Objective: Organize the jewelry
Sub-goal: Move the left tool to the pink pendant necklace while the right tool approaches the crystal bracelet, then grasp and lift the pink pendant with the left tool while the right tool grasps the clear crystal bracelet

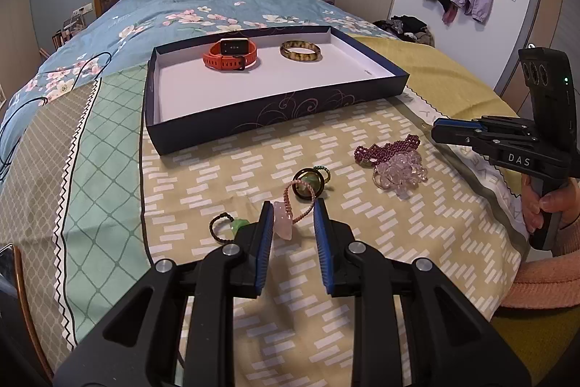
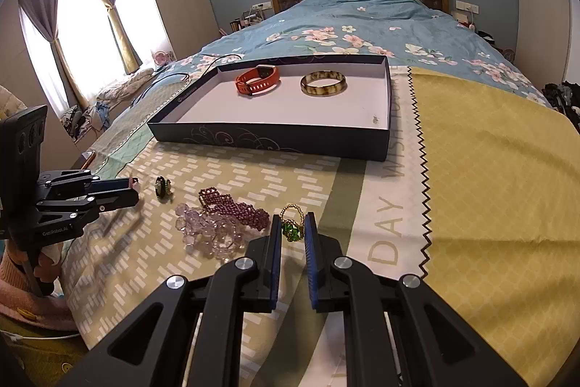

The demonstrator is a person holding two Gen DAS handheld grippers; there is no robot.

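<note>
Left wrist view: nearest, left gripper (image 1: 291,211) low over the patterned bedspread (image 1: 217,176), jaws moderately apart, framing a pale pink crystal pendant (image 1: 282,222) on a pink cord loop (image 1: 299,196) — pendant against the left pad, not clamped. Just left of the fingers, a dark braided loop with a green stone (image 1: 226,223). Just beyond the cord, a round green-stone ring (image 1: 308,187). Farther right, a purple beaded bracelet (image 1: 386,145) touching a clear crystal bracelet (image 1: 398,173). Beyond these, a dark blue box lid (image 1: 275,107) with white inside, holding an orange smartwatch (image 1: 230,55) and, beside it but apart, a mottled amber bangle (image 1: 301,50). At right edge, right gripper (image 1: 440,129) seen side-on, held by a hand (image 1: 551,205).

Right wrist view: nearest, right gripper (image 2: 293,229) with jaws narrow, a green beaded ring (image 2: 291,223) between the tips — contact with the pads unclear. To its left, the clear crystal bracelet (image 2: 206,231) and purple beaded bracelet (image 2: 232,204), touching. Farther left, the green-stone ring (image 2: 163,187), near the left gripper (image 2: 128,189). Behind, the box lid (image 2: 272,136) with smartwatch (image 2: 257,79) and bangle (image 2: 323,83) inside.
</note>
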